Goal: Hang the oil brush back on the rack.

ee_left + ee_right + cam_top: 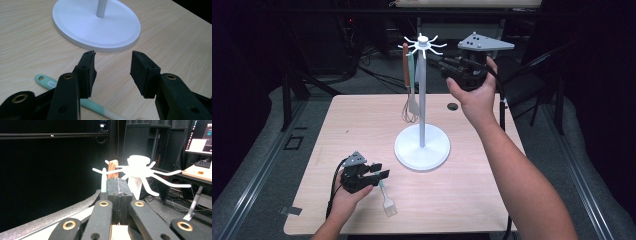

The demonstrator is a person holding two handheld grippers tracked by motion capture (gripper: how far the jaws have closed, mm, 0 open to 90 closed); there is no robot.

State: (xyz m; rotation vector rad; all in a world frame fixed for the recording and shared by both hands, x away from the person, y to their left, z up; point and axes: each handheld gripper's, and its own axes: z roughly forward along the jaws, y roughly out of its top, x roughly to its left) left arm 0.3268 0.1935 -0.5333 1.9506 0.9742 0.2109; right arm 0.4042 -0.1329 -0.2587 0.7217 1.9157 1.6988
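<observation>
- Currently, mid-run of hanging utensils on the white rack; judged from the layout, one brush is left lying on the desk.
- Left claw: lower left of the high view, jaws standing moderately wide with nothing between them. Pads clear of everything in the left gripper view.
- Brush position: mint handle and pale bristles, flat on the desk just below and right of my left claw in the high view. In the left gripper view the handle runs from lower left under the left jaw toward the bottom centre; it is beneath and behind the jaw tips, not between them.
- Right claw: upper right of centre in the high view, level with the rack's crown of hooks. Jaws pressed fully together and empty, as the right gripper view shows; the hooks spread just beyond the tips.
- Already hanging at upper centre of the high view, left of the pole: a wooden-handled whisk and a mint-handled spatula.
- Step in hand, my reading: left claw lining up to pick the brush.
- Next move calls for drawing the left claw back and down so the handle sits between the pads, then closing near the hang-hole end.
- Risk: thin handle lying flat; pads may skid on the desk.
</observation>
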